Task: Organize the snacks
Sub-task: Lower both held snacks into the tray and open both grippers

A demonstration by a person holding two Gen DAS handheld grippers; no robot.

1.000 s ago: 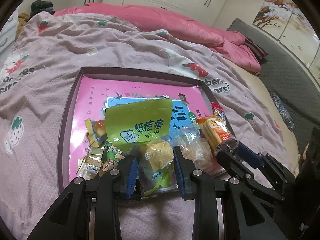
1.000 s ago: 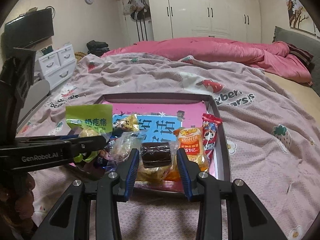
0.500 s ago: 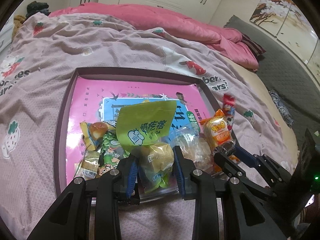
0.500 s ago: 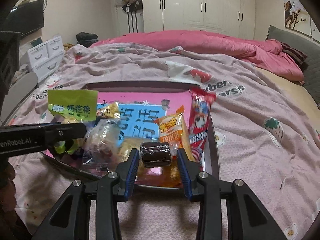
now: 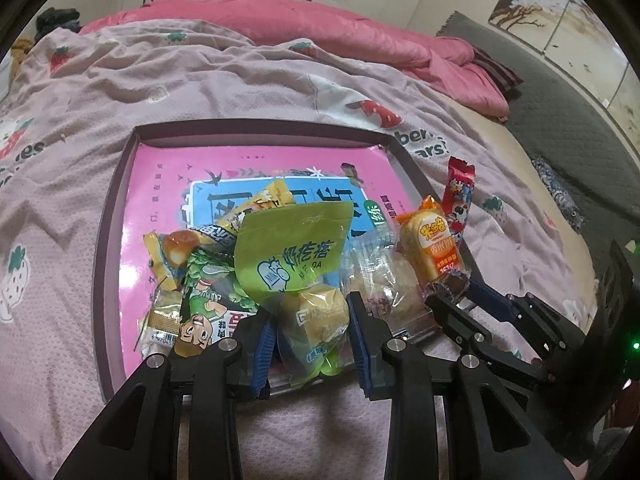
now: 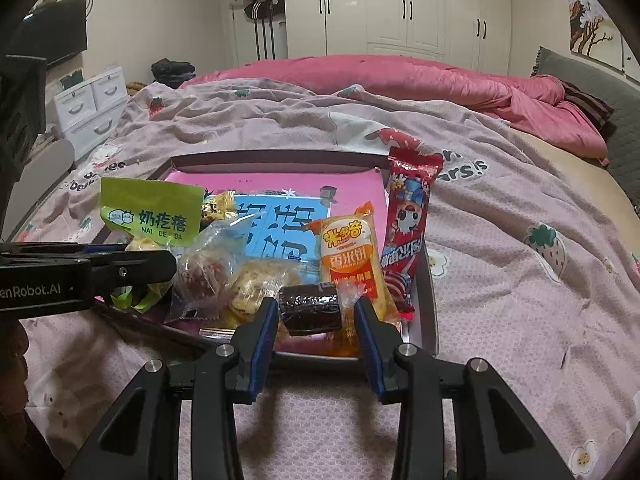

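Left claw [image 5: 312, 330] grips green snack bag [image 5: 294, 248].

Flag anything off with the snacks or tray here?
One thing: the red packet stands tilted at the tray's right edge instead of lying flat. It rises with the orange pack beside the brown cake held by the right tool, so it may be caught up. The rest are heaped at the near edge.

Dim, warm indoor light; strong fisheye bending and dark vignetted corners — glare on the shiny wrappers; focus fairly sharp.
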